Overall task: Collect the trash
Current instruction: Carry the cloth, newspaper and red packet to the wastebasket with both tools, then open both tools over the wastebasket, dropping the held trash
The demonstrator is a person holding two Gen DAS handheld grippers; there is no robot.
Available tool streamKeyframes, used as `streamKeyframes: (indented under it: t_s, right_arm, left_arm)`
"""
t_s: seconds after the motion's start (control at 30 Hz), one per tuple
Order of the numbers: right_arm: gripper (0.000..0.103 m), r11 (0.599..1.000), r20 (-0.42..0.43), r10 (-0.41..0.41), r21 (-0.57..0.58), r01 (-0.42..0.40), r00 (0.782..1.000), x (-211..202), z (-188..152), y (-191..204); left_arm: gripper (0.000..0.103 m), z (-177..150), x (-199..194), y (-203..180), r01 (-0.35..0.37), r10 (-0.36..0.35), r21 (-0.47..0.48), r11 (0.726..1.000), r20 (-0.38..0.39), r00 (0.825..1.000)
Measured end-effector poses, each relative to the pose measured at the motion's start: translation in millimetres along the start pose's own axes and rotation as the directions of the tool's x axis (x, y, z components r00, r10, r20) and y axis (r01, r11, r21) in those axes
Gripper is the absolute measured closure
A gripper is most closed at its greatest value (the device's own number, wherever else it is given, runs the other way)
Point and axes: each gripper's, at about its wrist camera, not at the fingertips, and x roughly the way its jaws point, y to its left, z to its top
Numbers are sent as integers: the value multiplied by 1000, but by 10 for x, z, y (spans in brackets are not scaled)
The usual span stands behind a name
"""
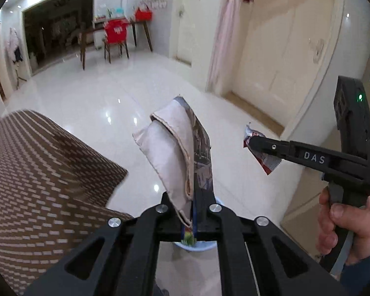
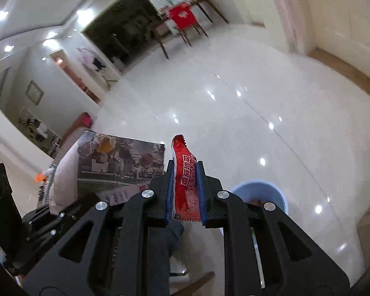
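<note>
Glossy white floor tiles (image 1: 125, 93) fill the left wrist view, with cream double doors (image 1: 278, 49) on the right, a wooden table (image 1: 111, 34) and a chair draped in red (image 1: 116, 34) far back, and a brown patterned rug (image 1: 37, 167) at the lower left. Up front, the left gripper (image 1: 192, 204) is clamped on a large flat snack bag (image 1: 177, 148), pale on one face and printed on the other, which stands up out of the closed jaws; a colourful scrap of it pokes out below them. Just under the jaws a pale blue bin (image 1: 197, 246) shows only as a sliver of rim. To the right, the right gripper (image 1: 252, 144) (marked DAS on its side) pinches a small red and silver wrapper (image 1: 266, 161), and the person's right hand (image 1: 345, 227) grips its handle. From the right wrist view, the same shiny floor (image 2: 259, 98) spreads ahead, with the red chair (image 2: 182, 17) and table far off. The right gripper (image 2: 186, 187) holds the red wrapper (image 2: 185, 172) between its blue-lined fingers (image 2: 169, 194), the serrated end rising above the tips. The blue bin (image 2: 281, 192) sits on the floor just right of the jaws, something brownish inside. At left, the big printed bag (image 2: 120, 162) hangs in the left gripper (image 2: 61, 212), whose jaws are hidden behind it.
</note>
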Motion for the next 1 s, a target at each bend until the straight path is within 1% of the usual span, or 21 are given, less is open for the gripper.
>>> streamKeyframes:
  t_s: [0.1, 0.17, 0.2, 0.23, 0.27, 0.3, 0.33, 0.37, 0.4, 0.43, 0.5, 0.57, 0.67, 0.73, 0.77, 1.0]
  right_arm:
    - [85, 999, -45, -15, 40, 17, 999, 187, -70, -217]
    - [83, 998, -63, -19, 64, 23, 998, 269, -98, -327]
    - [83, 996, -74, -19, 85, 25, 997, 334, -104, -436]
    - [79, 995, -88, -14, 100, 23, 996, 399, -123, -482]
    - [55, 993, -103, -9, 118, 21, 995, 452, -135, -532]
    - [34, 990, -110, -18, 140, 33, 994, 495, -158, -602]
    - [34, 988, -106, -25, 151, 41, 994, 512, -176, -641]
    - [33, 986, -105, -23, 165, 40, 994, 507, -207, -678]
    - [26, 984, -106, -20, 176, 38, 994, 514, -207, -716]
    - [22, 982, -103, -26, 186, 44, 994, 500, -211, -753]
    - [11, 980, -91, -47, 186, 64, 995, 460, -212, -784]
    - [6, 978, -86, -68, 193, 84, 994, 451, -144, -843]
    - [6, 975, -73, -97, 191, 109, 993, 378, -160, -851]
    - [6, 976, -63, -118, 179, 127, 991, 335, -129, -788]
    - [6, 976, -59, -123, 175, 132, 991, 324, -97, -744]
    - [6, 981, -25, -119, 152, 122, 993, 231, 4, -513]
  left_arm:
    - [99, -70, 356, -44, 15, -14, 11, 1000, -75, 997]
    - [99, -63, 516, -64, 24, -22, 17, 1000, -112, 993]
    - [96, -58, 626, -45, 31, -29, 13, 999, -133, 991]
    - [94, -50, 722, -22, 33, -32, 9, 999, -145, 989]
    - [88, -42, 796, -13, 40, -38, 15, 999, -163, 986]
    - [65, -36, 846, -22, 50, -47, 17, 999, -182, 982]
    - [39, -33, 881, -17, 52, -49, 9, 999, -192, 980]
    - [31, -25, 874, -10, 48, -47, -3, 999, -178, 983]
    - [24, -24, 846, -14, 48, -49, -7, 999, -161, 986]
    - [21, -18, 810, -13, 50, -50, -4, 999, -144, 988]
    - [16, -12, 722, -10, 35, -34, 2, 999, -125, 992]
    - [14, 2, 641, -12, 23, -23, 2, 1000, -105, 994]
    - [11, 11, 516, -39, 3, -2, 9, 1000, -78, 997]
    - [11, 72, 396, -8, -7, 8, 19, 1000, -56, 998]
    - [10, 111, 362, -54, -10, 11, 21, 1000, -51, 999]
    - [9, 181, -22, -42, -18, 18, 33, 999, 13, 1000]
